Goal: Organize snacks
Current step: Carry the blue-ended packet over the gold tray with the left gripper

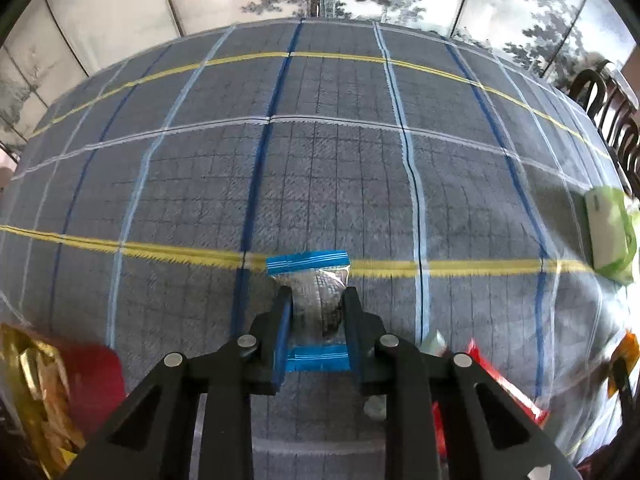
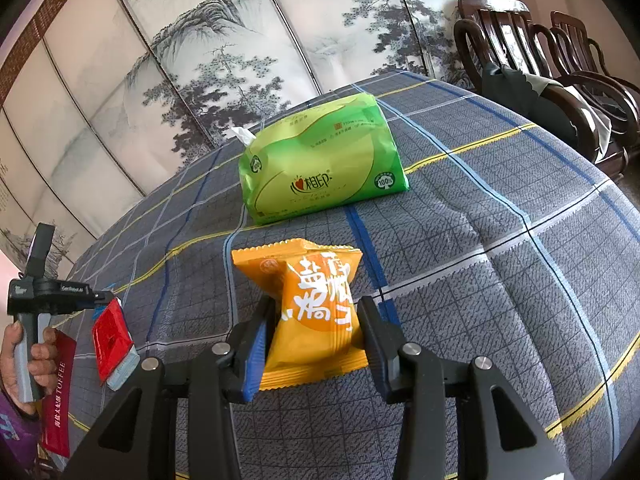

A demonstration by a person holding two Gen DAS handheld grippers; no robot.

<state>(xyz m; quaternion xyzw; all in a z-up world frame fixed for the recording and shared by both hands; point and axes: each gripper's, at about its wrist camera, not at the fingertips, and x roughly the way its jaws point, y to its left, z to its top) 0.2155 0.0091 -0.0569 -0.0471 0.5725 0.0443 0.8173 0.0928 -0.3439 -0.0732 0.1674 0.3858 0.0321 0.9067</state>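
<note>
Now both grippers are loaded: left gripper [image 1: 316,312] clamped on a small clear sachet with blue ends [image 1: 310,280], right gripper [image 2: 316,332] squeezing an orange foil snack packet [image 2: 310,304] near centre; red packets [image 2: 112,336] still scattered left, sorting barely begun

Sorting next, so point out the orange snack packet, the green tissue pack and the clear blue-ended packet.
orange snack packet [image 2: 316,312]: right wrist view, printed front.
green tissue pack [image 2: 320,160]: right wrist view, front face.
clear blue-ended packet [image 1: 316,292]: left wrist view, clear middle.
</note>
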